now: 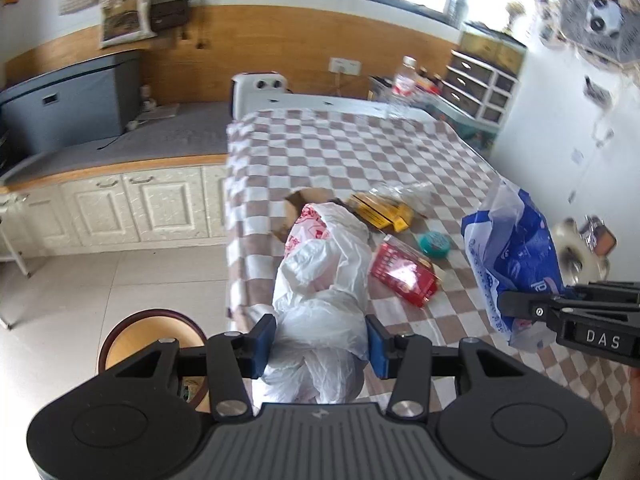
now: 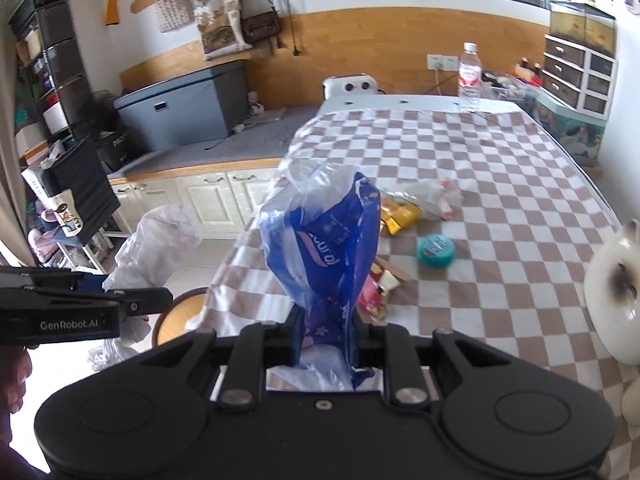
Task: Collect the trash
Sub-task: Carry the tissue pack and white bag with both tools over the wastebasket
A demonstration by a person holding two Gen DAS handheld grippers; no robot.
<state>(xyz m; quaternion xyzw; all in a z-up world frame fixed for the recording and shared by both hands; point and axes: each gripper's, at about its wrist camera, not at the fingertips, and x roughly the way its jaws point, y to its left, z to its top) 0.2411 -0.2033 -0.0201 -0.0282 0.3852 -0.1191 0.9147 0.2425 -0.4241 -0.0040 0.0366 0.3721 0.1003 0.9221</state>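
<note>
My left gripper (image 1: 320, 344) is shut on a crumpled white plastic bag (image 1: 324, 280) that hangs at the near left edge of the checkered table (image 1: 360, 148). My right gripper (image 2: 326, 340) is shut on a blue and clear plastic bag (image 2: 324, 248), held upright above the table. From each wrist view the other gripper shows at the side: the right gripper (image 1: 508, 306) with the blue bag (image 1: 512, 248), the left gripper (image 2: 160, 300) with the white bag (image 2: 152, 240). On the cloth lie a red packet (image 1: 404, 276), a yellow packet (image 1: 380, 212), a teal round tin (image 1: 434, 244) and a clear wrapper (image 1: 400, 192).
A round wooden stool (image 1: 152, 340) stands on the tiled floor below the table's left edge. A water bottle (image 2: 470, 76) stands at the far end of the table. A white cat figure (image 2: 612, 292) sits at the right edge. White cabinets (image 1: 132, 208) line the left wall.
</note>
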